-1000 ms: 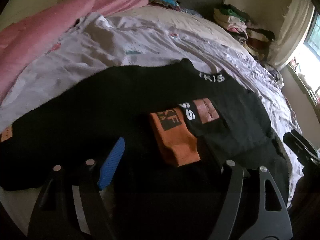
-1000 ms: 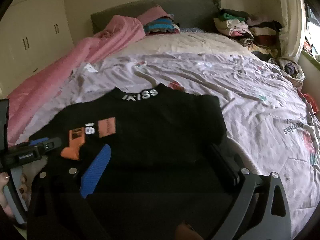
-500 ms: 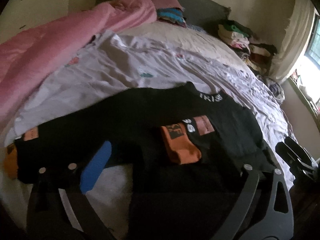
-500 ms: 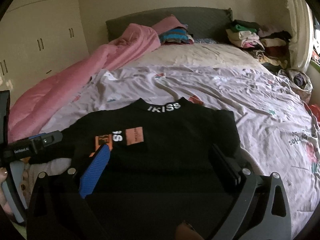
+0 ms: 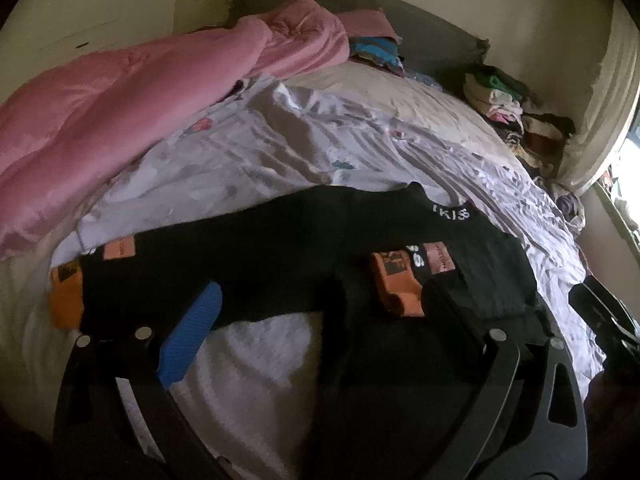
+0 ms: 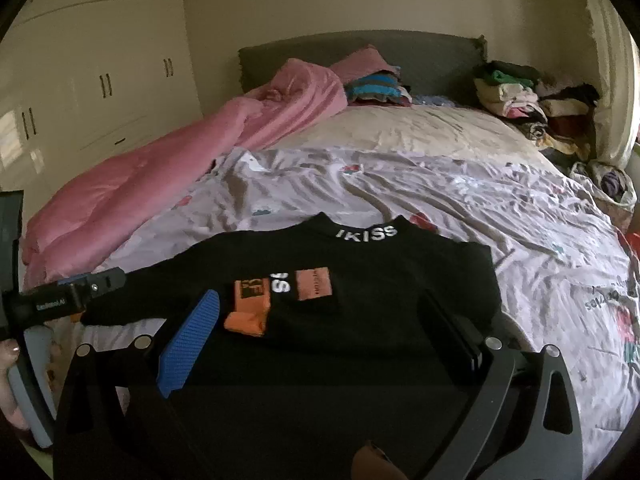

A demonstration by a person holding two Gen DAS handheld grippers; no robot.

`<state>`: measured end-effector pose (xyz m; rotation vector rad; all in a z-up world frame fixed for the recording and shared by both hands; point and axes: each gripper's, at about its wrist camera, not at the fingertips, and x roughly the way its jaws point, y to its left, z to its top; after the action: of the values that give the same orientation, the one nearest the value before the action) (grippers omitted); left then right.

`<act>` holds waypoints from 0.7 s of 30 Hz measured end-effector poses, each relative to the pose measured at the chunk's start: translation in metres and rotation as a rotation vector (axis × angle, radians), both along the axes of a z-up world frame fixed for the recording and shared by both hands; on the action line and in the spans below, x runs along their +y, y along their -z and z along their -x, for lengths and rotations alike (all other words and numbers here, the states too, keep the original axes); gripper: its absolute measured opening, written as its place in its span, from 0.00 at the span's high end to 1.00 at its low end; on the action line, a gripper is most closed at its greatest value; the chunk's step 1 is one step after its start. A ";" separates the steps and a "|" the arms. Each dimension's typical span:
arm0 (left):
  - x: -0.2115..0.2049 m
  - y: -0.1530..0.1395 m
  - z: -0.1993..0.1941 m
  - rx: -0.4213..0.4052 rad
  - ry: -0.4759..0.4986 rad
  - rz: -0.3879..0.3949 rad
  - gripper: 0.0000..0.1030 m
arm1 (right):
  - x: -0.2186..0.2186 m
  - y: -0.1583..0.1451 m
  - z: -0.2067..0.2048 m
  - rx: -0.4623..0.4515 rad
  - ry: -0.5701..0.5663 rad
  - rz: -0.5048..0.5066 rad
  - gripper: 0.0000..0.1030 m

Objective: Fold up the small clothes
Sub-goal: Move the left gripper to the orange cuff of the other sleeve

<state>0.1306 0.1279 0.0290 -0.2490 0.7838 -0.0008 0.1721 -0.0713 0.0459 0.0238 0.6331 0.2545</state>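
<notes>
We find both the left gripper and right gripper spread wide, holding nothing, above the black sweater on the bed.

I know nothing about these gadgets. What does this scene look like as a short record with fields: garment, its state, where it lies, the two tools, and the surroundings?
garment: black top with white collar lettering and orange cuffs
state: one sleeve folded across the chest, the other sleeve stretched out sideways
surface: bed with wrinkled printed sheet
left hand-held gripper: open, holding nothing
right hand-held gripper: open, holding nothing
surroundings: pink duvet, stacked clothes by the headboard, cream wardrobe
</notes>
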 end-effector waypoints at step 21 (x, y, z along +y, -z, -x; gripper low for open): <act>0.094 0.019 0.025 0.053 -0.264 0.057 0.09 | 0.082 -0.019 0.003 -0.035 -0.164 0.050 0.04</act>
<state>0.1055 0.2217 0.0103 -0.4066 0.7991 0.2336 0.1688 0.0104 0.0647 -0.0809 0.6067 0.3965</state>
